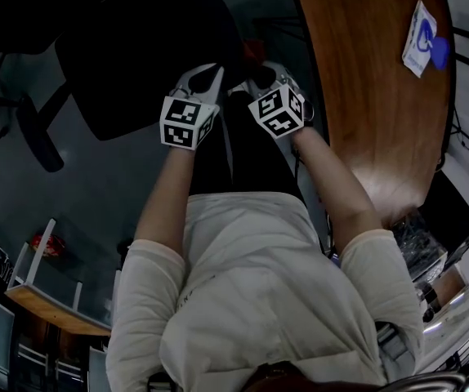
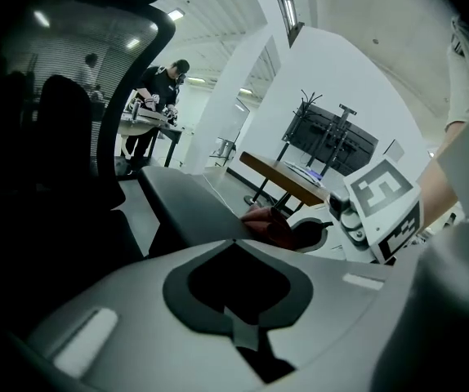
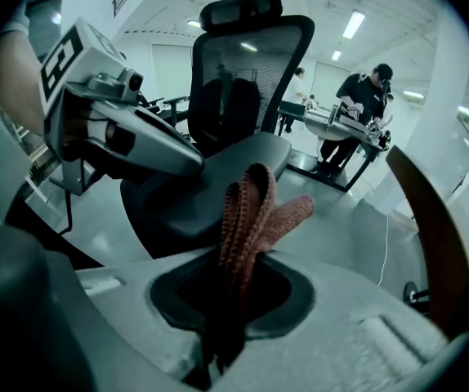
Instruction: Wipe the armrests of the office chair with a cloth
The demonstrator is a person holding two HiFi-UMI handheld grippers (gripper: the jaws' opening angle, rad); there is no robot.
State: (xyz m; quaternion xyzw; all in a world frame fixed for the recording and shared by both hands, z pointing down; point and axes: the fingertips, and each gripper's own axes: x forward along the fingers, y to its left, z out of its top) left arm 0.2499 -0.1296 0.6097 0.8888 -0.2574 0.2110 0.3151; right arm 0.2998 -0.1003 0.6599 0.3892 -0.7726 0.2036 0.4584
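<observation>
Now right gripper [image 3: 233, 296] fingers clamped on cloth [image 3: 255, 202]; left gripper [image 2: 238, 264] fingers together, empty.

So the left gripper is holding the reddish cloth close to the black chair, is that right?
Not quite: the right gripper holds the cloth, not the left. The right gripper view shows its jaws shut on the reddish cloth, close to the black chair. The left gripper has its jaws together with nothing between them.

Cream short-sleeved shirt [image 1: 251, 292], dark trousers [image 1: 247, 166] — left gripper [image 1: 207, 78] and right gripper [image 1: 265, 73] are grey.
</observation>
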